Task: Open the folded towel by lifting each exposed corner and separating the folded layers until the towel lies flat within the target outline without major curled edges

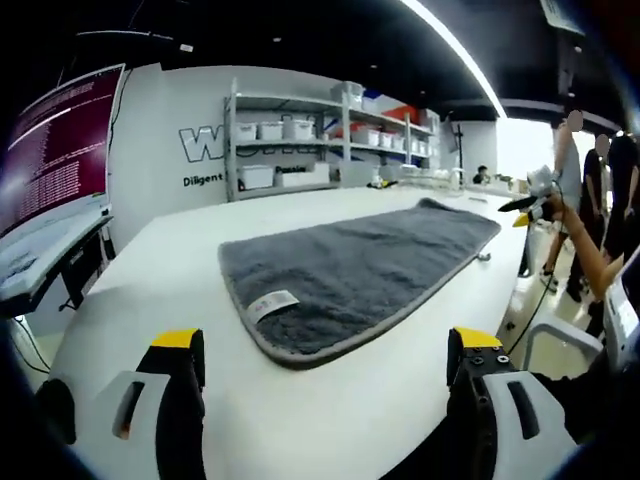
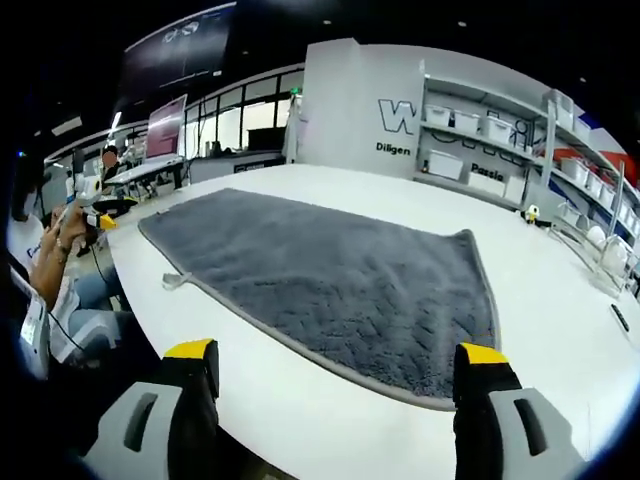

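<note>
the grey towel (image 1: 360,270) lies spread flat on the white table (image 1: 150,290) (a white label (image 1: 272,304) near one corner). both the left gripper (image 1: 328,352) and right gripper (image 2: 338,362) hold their jaws wide apart, empty.

A wide white bench (image 1: 150,290) is stretching across the room toward a white wall (image 1: 160,150) that is carrying large dark lettering (image 2: 395,117). Metal shelving (image 1: 300,140) is standing against that wall, holding rows of white storage bins (image 1: 257,176), with red and blue items showing on its upper right end. In the left gripper view a big screen (image 1: 55,145) is glowing magenta with lines of text at the left. A long ceiling light strip (image 1: 455,50) is running across the dark ceiling. Bright daylight is coming through windows (image 2: 225,125) behind the bench, and people are standing near them at the right.
</note>
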Available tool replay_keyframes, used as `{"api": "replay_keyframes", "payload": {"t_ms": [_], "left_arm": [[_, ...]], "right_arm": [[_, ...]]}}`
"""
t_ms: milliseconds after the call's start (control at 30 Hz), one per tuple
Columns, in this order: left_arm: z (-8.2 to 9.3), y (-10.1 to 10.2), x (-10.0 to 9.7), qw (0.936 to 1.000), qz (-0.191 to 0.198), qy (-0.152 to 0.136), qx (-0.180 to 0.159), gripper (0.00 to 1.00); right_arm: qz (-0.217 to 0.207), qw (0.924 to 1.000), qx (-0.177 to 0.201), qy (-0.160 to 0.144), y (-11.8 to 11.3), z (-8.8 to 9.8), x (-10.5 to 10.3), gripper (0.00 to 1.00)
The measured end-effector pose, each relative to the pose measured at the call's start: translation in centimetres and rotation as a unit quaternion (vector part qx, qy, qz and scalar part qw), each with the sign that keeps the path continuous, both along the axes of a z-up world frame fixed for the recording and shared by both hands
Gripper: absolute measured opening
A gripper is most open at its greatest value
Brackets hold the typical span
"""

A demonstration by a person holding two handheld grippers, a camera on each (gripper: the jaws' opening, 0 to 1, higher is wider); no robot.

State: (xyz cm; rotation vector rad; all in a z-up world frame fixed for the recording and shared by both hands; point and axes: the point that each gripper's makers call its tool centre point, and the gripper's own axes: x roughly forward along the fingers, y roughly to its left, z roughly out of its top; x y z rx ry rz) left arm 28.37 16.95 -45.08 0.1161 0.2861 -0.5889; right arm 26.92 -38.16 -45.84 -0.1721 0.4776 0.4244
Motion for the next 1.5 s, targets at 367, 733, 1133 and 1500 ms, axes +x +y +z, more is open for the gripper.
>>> {"api": "replay_keyframes", "payload": {"t_ms": [367, 733, 1133, 1500], "left_arm": [[-0.4, -0.2, -0.1, 0.9999, -0.004, 0.008, 0.006, 0.99], [-0.7, 0.0, -0.1, 0.9999, 0.0, 0.012, 0.003, 0.99], [-0.7, -0.2, -0.2, 1.0, -0.003, 0.009, -0.001, 0.99], [-1.2, -1.5, 0.0, 0.9997, -0.014, 0.014, -0.012, 0.99]], "right_arm": [[0.0, 1.0, 0.0, 0.001, -0.3, -0.2, -0.1, 0.99], [-0.002, 1.0, -0.003, 0.004, -0.1, -0.5, -0.5, 0.99], [-0.001, 1.0, -0.004, 0.005, 0.0, -0.3, -0.3, 0.99], [0.001, 0.9999, -0.012, 0.007, -0.1, -0.2, -0.4, 0.99]]}}
